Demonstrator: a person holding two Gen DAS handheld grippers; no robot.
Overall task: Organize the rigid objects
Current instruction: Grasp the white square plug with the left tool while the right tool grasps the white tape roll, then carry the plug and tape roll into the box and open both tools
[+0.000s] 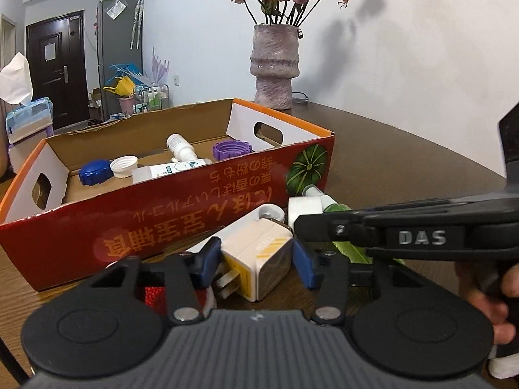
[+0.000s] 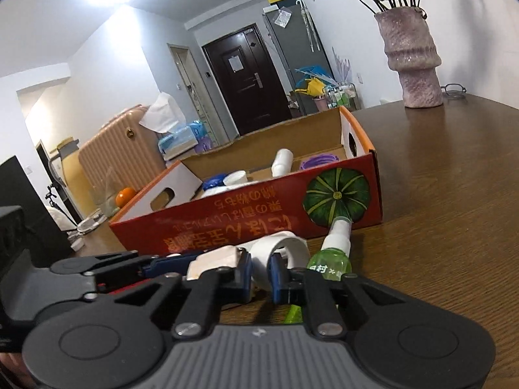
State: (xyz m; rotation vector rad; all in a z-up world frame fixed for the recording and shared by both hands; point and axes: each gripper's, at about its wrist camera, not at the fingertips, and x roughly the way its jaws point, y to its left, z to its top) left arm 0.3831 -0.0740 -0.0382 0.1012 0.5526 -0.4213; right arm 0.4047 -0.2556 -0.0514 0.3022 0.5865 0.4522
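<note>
A white and yellow charger plug (image 1: 259, 256) lies on the brown table (image 1: 405, 162) in front of the red cardboard box (image 1: 162, 223). My left gripper (image 1: 256, 262) is shut on it, a blue pad against each side. A white ring-shaped cap (image 2: 285, 246) sits just right of the charger. My right gripper (image 2: 261, 274) is shut on its wall, one pad inside the ring and one outside. In the left wrist view the right gripper (image 1: 301, 227) reaches in from the right. A green spray bottle (image 2: 331, 259) lies beside the cap, its nozzle touching the box.
The box (image 2: 243, 223) holds a blue cap (image 1: 92, 171), a white cap (image 1: 123, 165), a white bottle (image 1: 180, 147), a purple ring (image 1: 232, 149) and a white carton (image 1: 168, 170). A pink vase (image 1: 274, 64) and glasses (image 1: 300, 95) stand behind. A hand (image 1: 496, 291) holds the right gripper.
</note>
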